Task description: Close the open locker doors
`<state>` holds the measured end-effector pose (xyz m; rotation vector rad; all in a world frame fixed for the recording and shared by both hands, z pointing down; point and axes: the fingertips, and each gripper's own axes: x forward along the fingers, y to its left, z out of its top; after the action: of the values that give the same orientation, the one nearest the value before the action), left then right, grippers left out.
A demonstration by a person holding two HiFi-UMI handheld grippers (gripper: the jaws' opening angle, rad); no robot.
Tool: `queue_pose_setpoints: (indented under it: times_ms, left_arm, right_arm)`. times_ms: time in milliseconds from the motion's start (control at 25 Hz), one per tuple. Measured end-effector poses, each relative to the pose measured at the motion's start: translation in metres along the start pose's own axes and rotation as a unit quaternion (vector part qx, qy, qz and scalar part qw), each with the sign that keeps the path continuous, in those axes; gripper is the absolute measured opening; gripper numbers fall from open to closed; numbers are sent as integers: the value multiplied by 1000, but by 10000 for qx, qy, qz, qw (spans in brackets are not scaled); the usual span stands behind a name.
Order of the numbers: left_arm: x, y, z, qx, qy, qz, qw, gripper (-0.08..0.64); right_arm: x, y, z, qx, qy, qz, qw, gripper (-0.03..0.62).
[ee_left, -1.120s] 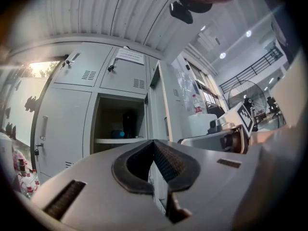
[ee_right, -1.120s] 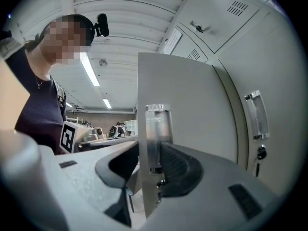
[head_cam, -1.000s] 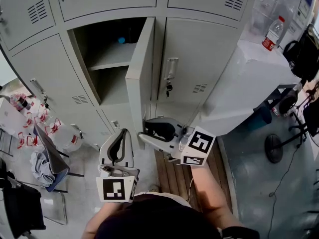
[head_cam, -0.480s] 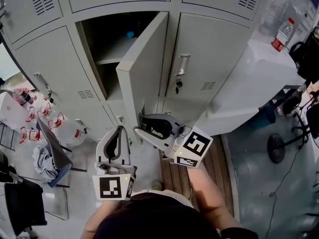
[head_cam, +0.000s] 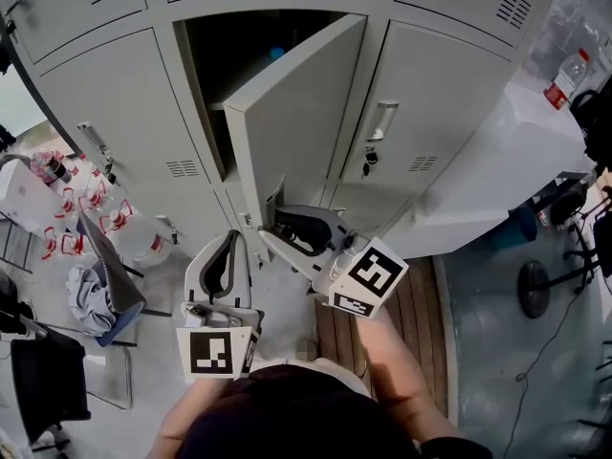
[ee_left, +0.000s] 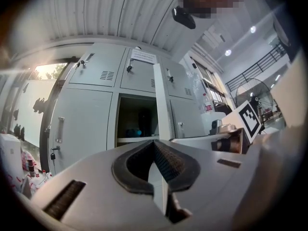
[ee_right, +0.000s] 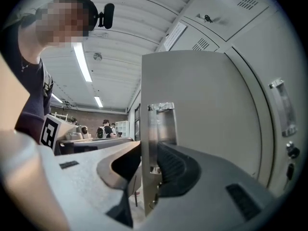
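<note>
The grey locker door (head_cam: pixel 287 113) stands half open, hinged on the right, in front of its dark compartment (head_cam: pixel 229 55), where a small blue thing (head_cam: pixel 277 54) lies on the shelf. My right gripper (head_cam: pixel 272 230) is at the door's lower free edge, jaws on either side of it. In the right gripper view the edge and its metal latch plate (ee_right: pixel 161 129) sit between the jaws, and the right gripper (ee_right: pixel 150 146) is closing, both tips touching the door. My left gripper (head_cam: pixel 232 237) hangs shut and empty below the door. The left gripper view shows it (ee_left: pixel 154 143) pointing at the open locker (ee_left: pixel 137 124).
The closed neighbour locker (head_cam: pixel 430 103) has a handle with a key (head_cam: pixel 376 132). A white cabinet (head_cam: pixel 497 161) with a bottle (head_cam: pixel 566 79) stands to the right. Packs of bottles (head_cam: pixel 100 223) and a folding chair (head_cam: pixel 105 285) are on the left, and a wooden pallet (head_cam: pixel 339 338) is underfoot.
The door has swung leftwards, towards closing, with my right gripper moving along at its edge. The left gripper has stayed about where it was.
</note>
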<state>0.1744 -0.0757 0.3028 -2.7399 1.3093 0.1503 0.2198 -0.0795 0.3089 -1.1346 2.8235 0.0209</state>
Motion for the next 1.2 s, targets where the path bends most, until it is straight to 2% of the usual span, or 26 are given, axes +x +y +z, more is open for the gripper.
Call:
queue_pose_setpoints:
  times_ms: [360, 520, 680, 960, 1200]
  left_arm:
    - [9, 37, 1, -76, -118, -13, 9999, 2]
    - [18, 54, 10, -99, -359, -199, 9991, 2]
    - [27, 75, -3, -228, -107, -294, 9993, 2]
    - [42, 95, -2, -210, -267, -712, 9969, 2]
    - [52, 109, -8, -127, -206, -998, 9947, 2]
  right_arm:
    - [40, -11, -4, 36, 36, -182, 9998, 98]
    - [57, -17, -6, -35, 60, -414, 9991, 95]
    - [72, -24, -6, -39, 34, -596, 9982, 92]
    - [94, -36, -7, -60, -83, -899, 9959, 89]
    - [109, -48, -8, -68, -192, -1180, 9928, 86]
